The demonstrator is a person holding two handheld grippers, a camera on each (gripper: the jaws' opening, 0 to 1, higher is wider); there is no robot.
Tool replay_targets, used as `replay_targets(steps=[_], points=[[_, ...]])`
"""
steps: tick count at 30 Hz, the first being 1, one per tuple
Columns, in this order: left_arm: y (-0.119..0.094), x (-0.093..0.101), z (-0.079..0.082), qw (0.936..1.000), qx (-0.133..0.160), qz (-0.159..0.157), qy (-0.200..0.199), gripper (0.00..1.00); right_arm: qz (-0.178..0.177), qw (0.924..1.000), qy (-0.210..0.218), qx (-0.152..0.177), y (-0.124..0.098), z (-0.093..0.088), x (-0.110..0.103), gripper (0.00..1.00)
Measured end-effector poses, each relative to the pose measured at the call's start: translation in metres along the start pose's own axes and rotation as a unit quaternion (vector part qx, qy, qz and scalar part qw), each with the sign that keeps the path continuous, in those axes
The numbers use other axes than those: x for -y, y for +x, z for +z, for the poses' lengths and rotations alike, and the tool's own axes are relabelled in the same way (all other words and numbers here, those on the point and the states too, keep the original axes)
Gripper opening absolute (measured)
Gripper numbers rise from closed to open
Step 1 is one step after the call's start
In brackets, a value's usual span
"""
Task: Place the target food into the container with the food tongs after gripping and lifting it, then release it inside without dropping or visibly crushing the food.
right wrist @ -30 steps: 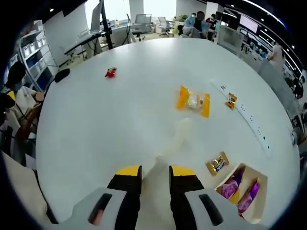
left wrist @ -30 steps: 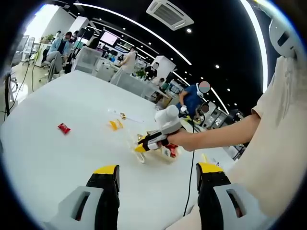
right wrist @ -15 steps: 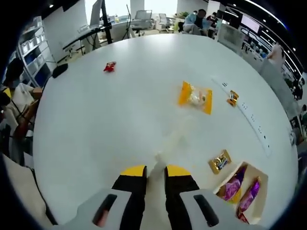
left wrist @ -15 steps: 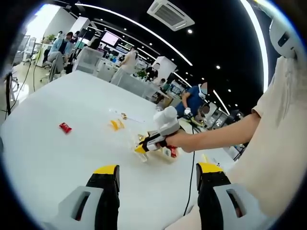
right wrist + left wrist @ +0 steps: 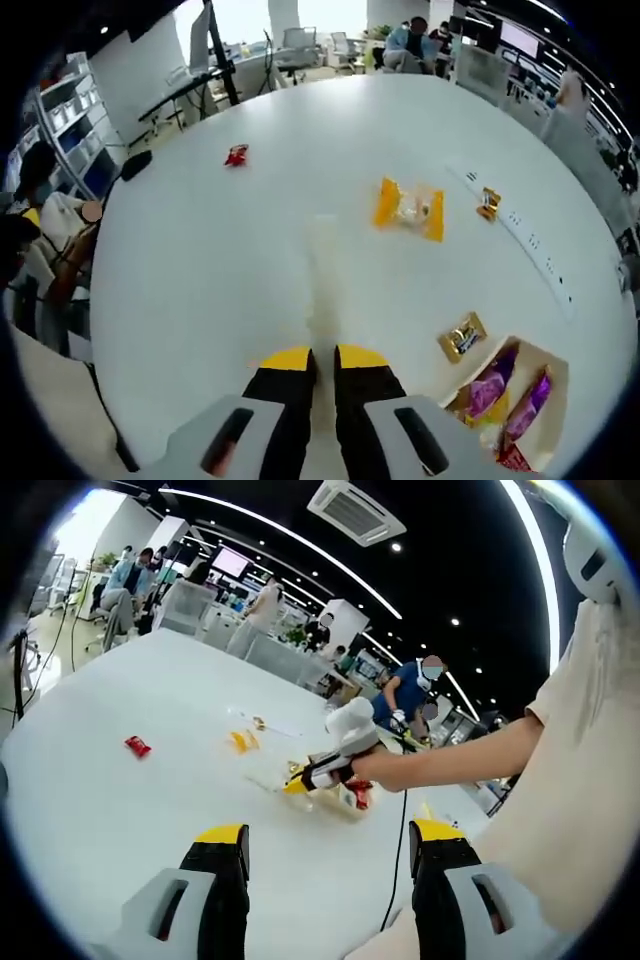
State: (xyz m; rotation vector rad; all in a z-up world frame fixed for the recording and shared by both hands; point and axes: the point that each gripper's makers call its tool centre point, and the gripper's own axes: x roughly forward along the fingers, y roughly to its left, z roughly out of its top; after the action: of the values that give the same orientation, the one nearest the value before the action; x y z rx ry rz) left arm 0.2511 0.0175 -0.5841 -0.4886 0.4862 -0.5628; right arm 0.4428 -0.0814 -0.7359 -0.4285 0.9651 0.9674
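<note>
Jaws of the right gripper [image 5: 322, 365] are nearly together, clamped on pale translucent food tongs [image 5: 322, 275] that reach forward over the desk [image 5: 200, 260]; jaws of the left gripper [image 5: 328, 848] stand wide apart with nothing between them, held above the desk's near part. The white desk is broad and mostly bare, with open room around the tongs' tip on every side; its far edge curves past chairs and seated people. In the left gripper view the right gripper [image 5: 312, 778] appears from the right, gripped by a hand [image 5: 375, 768], beside a cluster of packets. Against the frame half a second earlier, the right jaws have drawn closer, and the tongs now point straight ahead rather than angled toward the yellow packet. An open tan container [image 5: 520, 395] lies at the lower right of the right gripper view, holding two purple packets [image 5: 487, 384] and a red one at its edge. A white power strip [image 5: 520, 255] runs along the right side. The yellow packet [image 5: 409, 208], clear in its middle with a pale food piece inside, lies flat, well apart from the tongs' tip, to the right. A gold-and-dark packet [image 5: 461, 337] lies just beside the container. A small red packet [image 5: 236, 155] lies far off to the left.
</note>
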Motion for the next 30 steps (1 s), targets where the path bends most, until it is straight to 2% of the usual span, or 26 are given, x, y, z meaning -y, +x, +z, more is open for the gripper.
replay_targets(steps=[5, 8, 15, 18, 22, 25, 27, 30], points=[[0.004, 0.002, 0.003, 1.0000, 0.001, -0.006, 0.004, 0.65, 0.052, 0.9974, 0.044, 0.024, -0.020, 0.012, -0.014, 0.06], [0.007, 0.002, 0.005, 0.9999, 0.006, -0.011, 0.001, 0.65, 0.091, 0.9930, 0.065, 0.037, -0.034, 0.017, -0.027, 0.06], [0.011, 0.005, 0.011, 0.9997, 0.008, -0.020, 0.010, 0.64, 0.124, 0.9878, 0.080, 0.051, -0.056, 0.016, -0.043, 0.06], [0.012, 0.006, 0.013, 0.9996, 0.011, -0.024, 0.011, 0.64, 0.149, 0.9833, 0.089, 0.056, -0.066, 0.015, -0.055, 0.06], [0.013, 0.008, 0.017, 0.9993, 0.021, -0.029, 0.006, 0.64, 0.187, 0.9749, 0.101, 0.065, -0.079, 0.017, -0.070, 0.06], [0.012, 0.008, 0.020, 0.9991, 0.027, -0.032, 0.002, 0.64, 0.227, 0.9646, 0.112, 0.077, -0.092, 0.022, -0.085, 0.06], [0.012, 0.008, 0.023, 0.9989, 0.032, -0.035, 0.001, 0.64, 0.262, 0.9544, 0.114, 0.086, -0.103, 0.026, -0.099, 0.06], [0.012, 0.008, 0.027, 0.9984, 0.041, -0.039, -0.003, 0.63, 0.291, 0.9446, 0.117, 0.096, -0.115, 0.031, -0.111, 0.06]])
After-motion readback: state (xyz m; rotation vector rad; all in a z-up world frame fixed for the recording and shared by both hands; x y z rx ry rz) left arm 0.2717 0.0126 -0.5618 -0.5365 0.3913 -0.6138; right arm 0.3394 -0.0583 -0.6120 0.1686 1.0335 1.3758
